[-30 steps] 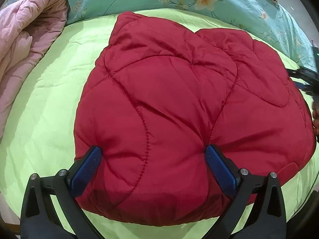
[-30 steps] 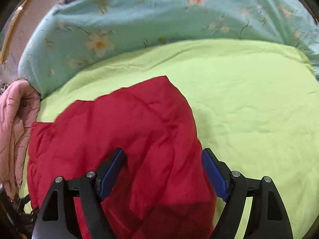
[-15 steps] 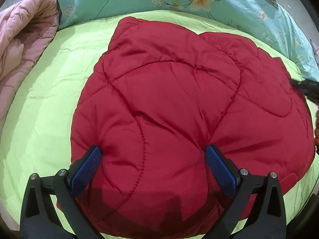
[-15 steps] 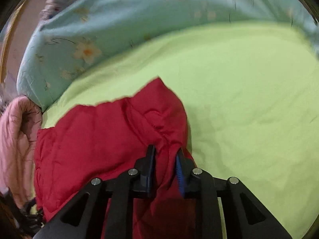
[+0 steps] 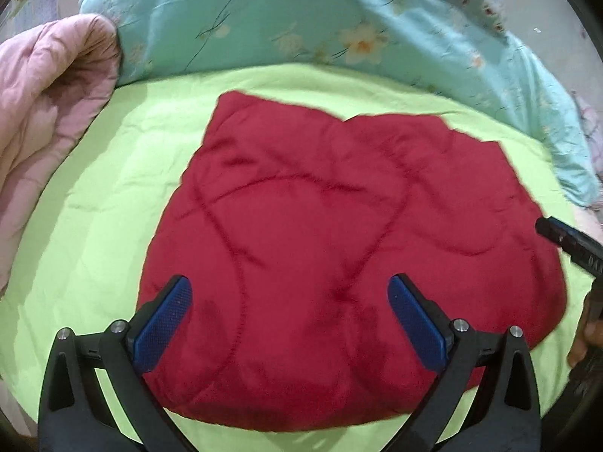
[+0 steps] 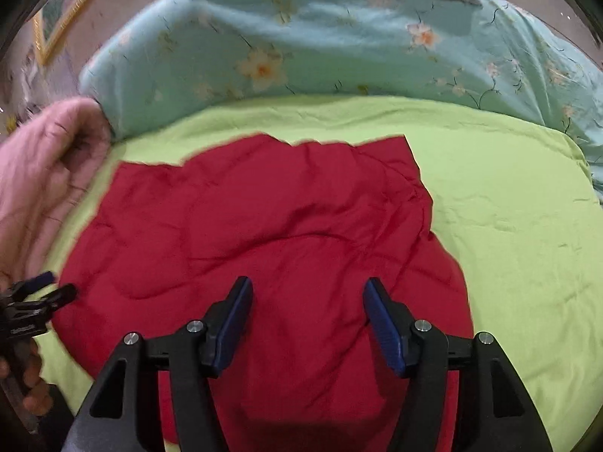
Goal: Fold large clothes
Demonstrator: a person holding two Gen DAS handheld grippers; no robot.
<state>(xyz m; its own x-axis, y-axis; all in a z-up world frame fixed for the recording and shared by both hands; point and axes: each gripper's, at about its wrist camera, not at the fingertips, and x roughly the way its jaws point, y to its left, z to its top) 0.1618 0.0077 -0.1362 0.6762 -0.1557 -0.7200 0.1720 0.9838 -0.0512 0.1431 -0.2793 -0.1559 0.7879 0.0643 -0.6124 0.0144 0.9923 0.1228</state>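
A red quilted padded garment [image 5: 339, 245] lies folded in a thick pad on the lime-green bed sheet [image 5: 94, 226]. It also shows in the right wrist view [image 6: 264, 226]. My left gripper [image 5: 290, 320] is open and empty above the garment's near edge. My right gripper [image 6: 307, 320] is open and empty above the garment's near right part. The right gripper's tip shows at the right edge of the left wrist view [image 5: 565, 241]. The left gripper shows at the left edge of the right wrist view [image 6: 34, 301].
A pink quilt [image 5: 41, 113] is bunched at the left of the bed. A light blue floral duvet [image 5: 339, 30] runs along the far side. Bare green sheet [image 6: 508, 226] lies to the right of the garment.
My right gripper, shut on a fold of the red garment half a second ago, has let go, opened and pulled back. The left gripper has drawn back and up, still open.
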